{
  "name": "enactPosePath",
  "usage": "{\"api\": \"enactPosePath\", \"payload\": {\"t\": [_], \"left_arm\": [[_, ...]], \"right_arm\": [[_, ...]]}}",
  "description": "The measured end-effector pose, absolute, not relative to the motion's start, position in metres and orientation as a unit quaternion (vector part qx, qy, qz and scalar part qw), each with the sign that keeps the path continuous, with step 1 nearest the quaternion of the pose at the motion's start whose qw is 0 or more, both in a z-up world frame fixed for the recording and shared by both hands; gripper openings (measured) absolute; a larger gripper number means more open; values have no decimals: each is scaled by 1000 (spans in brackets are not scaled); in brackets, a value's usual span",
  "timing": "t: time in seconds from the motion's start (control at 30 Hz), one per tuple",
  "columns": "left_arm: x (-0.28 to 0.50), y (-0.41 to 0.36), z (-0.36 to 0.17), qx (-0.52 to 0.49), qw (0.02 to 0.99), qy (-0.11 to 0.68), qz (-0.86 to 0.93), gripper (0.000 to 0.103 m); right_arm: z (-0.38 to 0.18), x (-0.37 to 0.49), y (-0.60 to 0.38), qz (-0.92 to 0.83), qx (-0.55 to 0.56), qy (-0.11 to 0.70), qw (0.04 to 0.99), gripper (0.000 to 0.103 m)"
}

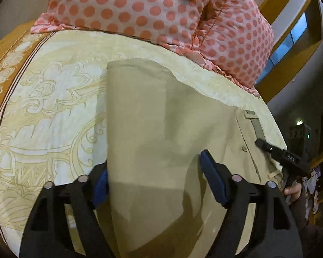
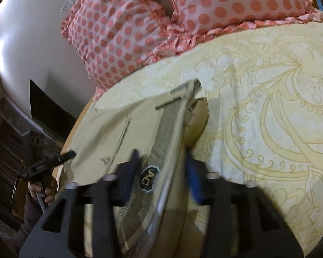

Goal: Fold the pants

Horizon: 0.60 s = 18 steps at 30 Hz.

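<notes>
Khaki cotton pants lie on a cream bedspread with a gold scroll pattern, with both tongs working on the garment.

In the left wrist view, the left gripper stands wide, its blue-padded fingers straddling a raised fold of trouser leg without pinching it. The right gripper appears at 3 o'clock, its tip resting on the waistband area near a belt loop; its jaw state cannot be told there. In the right wrist view, the right gripper straddles the upturned waistband and its inner label; the frame is blurred, so whether the fabric is clamped cannot be told. Pink pillows with coral polka dots and ruffled edges lie at 12 o'clock, well apart from the pants.
</notes>
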<state>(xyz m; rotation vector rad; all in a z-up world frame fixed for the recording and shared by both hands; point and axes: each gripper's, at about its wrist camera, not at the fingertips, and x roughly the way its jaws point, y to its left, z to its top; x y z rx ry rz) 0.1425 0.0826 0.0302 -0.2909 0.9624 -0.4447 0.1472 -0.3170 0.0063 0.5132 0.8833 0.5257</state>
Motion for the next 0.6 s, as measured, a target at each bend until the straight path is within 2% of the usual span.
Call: {"api": "enactPosePath", "payload": {"t": [0.07,0.13,0.3,0.5,0.57,0.6], "left_arm": [[147,84,32,-143,851,462,-206,24],[148,86,35,-156,844,464,-219,12],[155,68,62,-112,867,432,-219,9],[207,41,90,-86,903,377,-188,7],[235,30,82,-58,909,383,-154,13],[250,25,74,-35,908,399,-126,17]], "right_arm": [[8,147,-318,263,249,419,833,19],[10,151,-324,278,272,419,821,15],[30,175,-327,296,291,395,819,12],[59,233,-334,258,273,351,858,11],[53,258,-334,215,242,365,873,11],[47,266,-334,193,226,384,874,15]]}}
